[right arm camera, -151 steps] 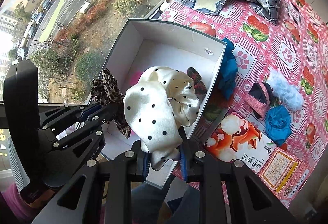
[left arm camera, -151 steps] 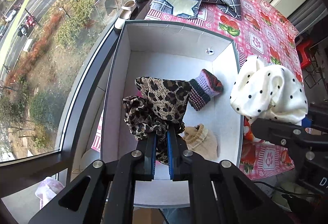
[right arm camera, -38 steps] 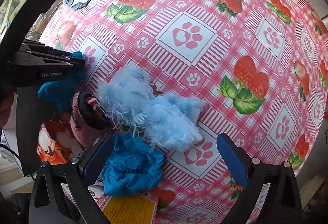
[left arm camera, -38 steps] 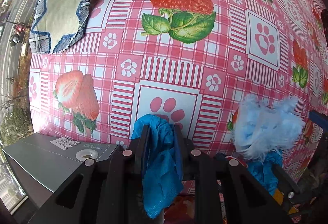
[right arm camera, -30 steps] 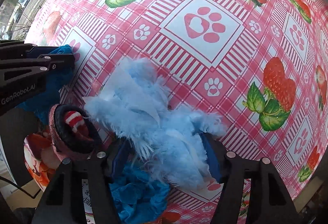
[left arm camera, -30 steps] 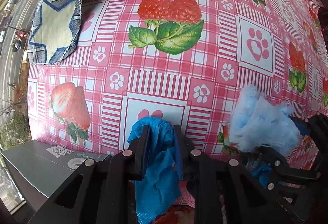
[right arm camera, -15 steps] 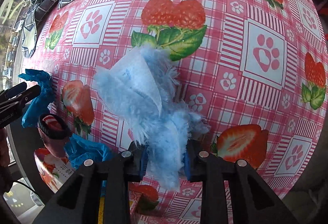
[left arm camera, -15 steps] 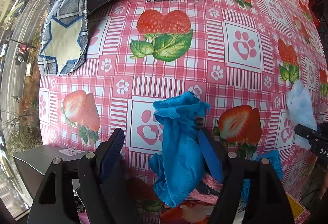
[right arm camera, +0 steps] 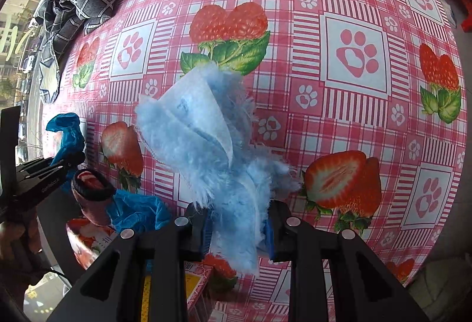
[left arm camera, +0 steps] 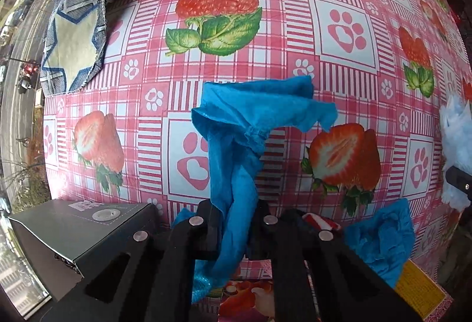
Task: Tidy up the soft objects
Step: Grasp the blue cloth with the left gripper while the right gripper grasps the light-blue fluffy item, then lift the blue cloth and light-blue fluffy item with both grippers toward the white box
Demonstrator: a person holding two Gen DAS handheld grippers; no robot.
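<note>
— Left wrist view: what did you have?
— My left gripper (left arm camera: 234,230) had its jaws clamped on the thin blue cloth (left arm camera: 253,127), limp and crinkled, long axis running forward above the counter (left arm camera: 348,21); the grey box (left arm camera: 88,221) lay just left.
— Right wrist view?
— My right gripper (right arm camera: 238,229) pinched the fluffy pale-blue piece (right arm camera: 206,142), held clear of the counter; I judged the box lay well left.

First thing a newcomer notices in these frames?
The loud strawberry-and-paw tablecloth fills both views. Against it, the left claw is shut on a bright blue cloth held up mid-frame, and the right claw is shut on a fluffy pale-blue piece.
</note>
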